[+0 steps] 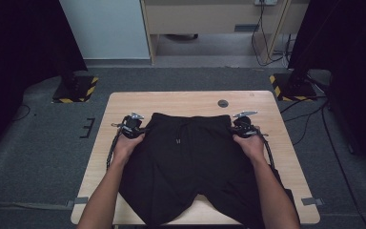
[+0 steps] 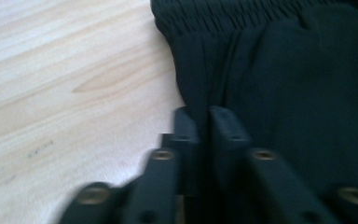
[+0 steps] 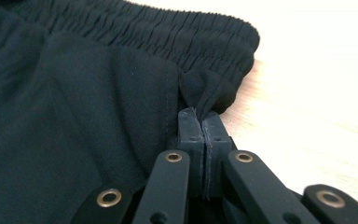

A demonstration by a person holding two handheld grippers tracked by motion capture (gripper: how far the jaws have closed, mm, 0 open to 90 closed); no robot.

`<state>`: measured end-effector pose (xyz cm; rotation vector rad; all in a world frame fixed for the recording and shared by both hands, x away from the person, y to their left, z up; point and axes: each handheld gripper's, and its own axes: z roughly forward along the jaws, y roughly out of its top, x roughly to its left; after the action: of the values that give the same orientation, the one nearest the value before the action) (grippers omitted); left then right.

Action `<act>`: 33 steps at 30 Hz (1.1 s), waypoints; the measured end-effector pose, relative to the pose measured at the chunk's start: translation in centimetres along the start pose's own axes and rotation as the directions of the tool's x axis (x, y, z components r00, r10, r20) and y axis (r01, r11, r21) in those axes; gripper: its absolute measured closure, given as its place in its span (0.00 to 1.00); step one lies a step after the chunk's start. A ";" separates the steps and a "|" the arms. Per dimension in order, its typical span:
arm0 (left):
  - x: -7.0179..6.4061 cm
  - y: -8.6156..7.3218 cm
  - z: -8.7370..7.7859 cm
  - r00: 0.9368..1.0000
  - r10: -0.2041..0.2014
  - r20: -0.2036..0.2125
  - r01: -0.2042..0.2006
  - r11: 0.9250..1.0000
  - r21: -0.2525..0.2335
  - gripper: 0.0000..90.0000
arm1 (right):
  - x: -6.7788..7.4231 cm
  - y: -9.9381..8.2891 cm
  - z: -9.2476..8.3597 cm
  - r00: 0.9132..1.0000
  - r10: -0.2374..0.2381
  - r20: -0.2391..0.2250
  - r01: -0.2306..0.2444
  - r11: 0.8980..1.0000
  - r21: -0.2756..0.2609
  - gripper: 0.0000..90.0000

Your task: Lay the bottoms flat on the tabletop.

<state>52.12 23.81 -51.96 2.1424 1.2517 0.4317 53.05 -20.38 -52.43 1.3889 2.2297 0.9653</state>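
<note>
A pair of black shorts (image 1: 190,162) lies flat on the wooden table (image 1: 181,101), elastic waistband at the far side. My left gripper (image 1: 140,130) sits at the shorts' left side just below the waistband. Its jaws are shut on a fold of the black fabric (image 2: 203,93) in the left gripper view (image 2: 203,114). My right gripper (image 1: 236,129) is at the right side below the waistband. In the right gripper view (image 3: 200,114) its jaws are pressed together on a pinch of the shorts' side edge (image 3: 205,91).
A dark round cable hole (image 1: 223,103) sits in the table's far edge. Bare wood lies left and right of the shorts. Stand bases with yellow-black stripes (image 1: 76,88) (image 1: 293,86) rest on the grey carpet beyond the far corners.
</note>
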 end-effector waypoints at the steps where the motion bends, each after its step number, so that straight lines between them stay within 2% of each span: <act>1: -0.3 0.1 -0.3 1.000 -0.002 -0.007 0.002 1.000 -0.007 0.99 | -0.1 0.0 -0.2 1.000 0.005 -0.001 -0.005 1.000 -0.010 0.99; 5: -1.3 0.7 -2.2 1.000 -0.006 -0.025 0.005 0.997 -0.073 0.99 | -0.2 0.5 -2.1 0.999 0.036 -0.001 -0.036 0.995 -0.094 0.99; 6: -1.7 1.0 -3.1 1.000 -0.005 -0.030 0.002 0.995 -0.101 0.99 | -0.1 0.7 -2.6 1.000 0.028 -0.004 -0.029 0.993 -0.111 0.99; 9: -2.5 1.9 -4.9 0.999 0.003 -0.044 -0.009 0.989 -0.146 0.99 | 0.3 1.5 -4.5 1.000 0.006 -0.014 -0.008 0.988 -0.154 0.99; 12: -3.5 2.6 -6.5 0.998 0.025 -0.055 -0.034 0.987 -0.159 0.99 | 0.7 2.4 -6.3 1.000 -0.013 -0.014 0.010 0.981 -0.192 0.99; 18: -4.7 4.1 -9.1 0.997 0.037 -0.071 -0.051 0.978 -0.202 0.99 | 0.9 4.1 -9.4 0.999 -0.033 -0.004 0.031 0.968 -0.248 0.99; 26: -5.3 6.3 -11.8 0.997 0.038 -0.072 -0.055 0.967 -0.250 0.99 | 0.6 6.1 -12.5 0.999 -0.042 0.008 0.043 0.953 -0.299 0.99; 33: -5.5 8.5 -13.6 0.996 0.037 -0.078 -0.059 0.953 -0.298 0.99 | 0.2 7.8 -14.8 0.999 -0.042 0.020 0.046 0.942 -0.331 0.99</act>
<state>47.52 20.61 -35.93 1.9153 1.0952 0.6799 49.14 -23.41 -36.43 1.1836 1.9644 1.2445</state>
